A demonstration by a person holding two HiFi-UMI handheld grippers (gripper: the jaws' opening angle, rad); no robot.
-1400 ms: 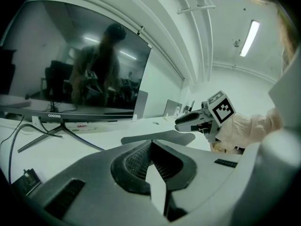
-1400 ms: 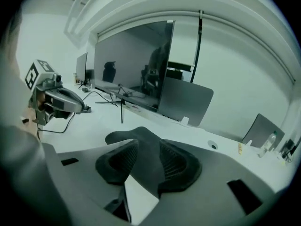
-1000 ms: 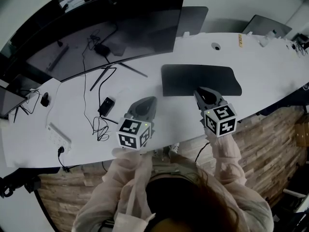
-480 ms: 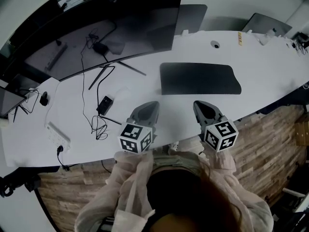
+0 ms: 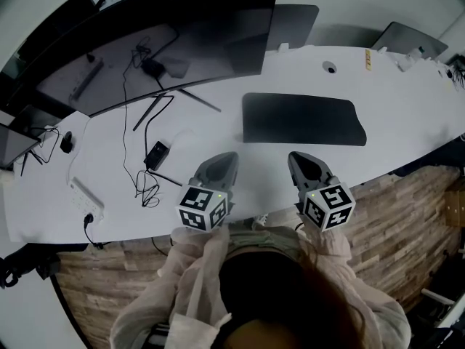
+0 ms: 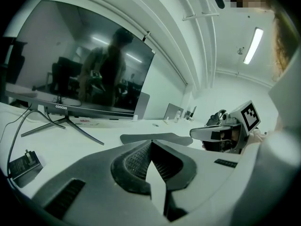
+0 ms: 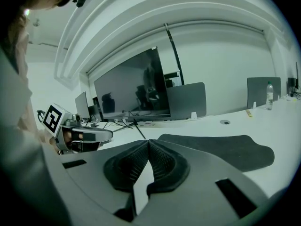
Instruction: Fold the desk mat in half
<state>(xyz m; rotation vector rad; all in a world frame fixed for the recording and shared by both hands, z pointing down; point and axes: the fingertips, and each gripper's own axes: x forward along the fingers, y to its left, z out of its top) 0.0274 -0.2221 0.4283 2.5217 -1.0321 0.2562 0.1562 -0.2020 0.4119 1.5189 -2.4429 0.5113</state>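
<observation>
- Head view: one dark desk mat (image 5: 301,119) lies flat and unfolded on the white desk (image 5: 407,115), in front of one wide monitor (image 5: 182,42).
- My two grippers hover near the desk's front edge. The mat sits just beyond the right gripper (image 5: 294,156) and ahead-right of the left gripper (image 5: 228,155), touching neither.
- Both pairs of jaws are pressed together, with nothing between them.

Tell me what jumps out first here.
The dark desk mat lies on the white desk, just beyond the right gripper. A big curved monitor fills the back left, with loose cables trailing below it. The left gripper and the right gripper are side by side at the near edge, jaws shut and empty.
</observation>
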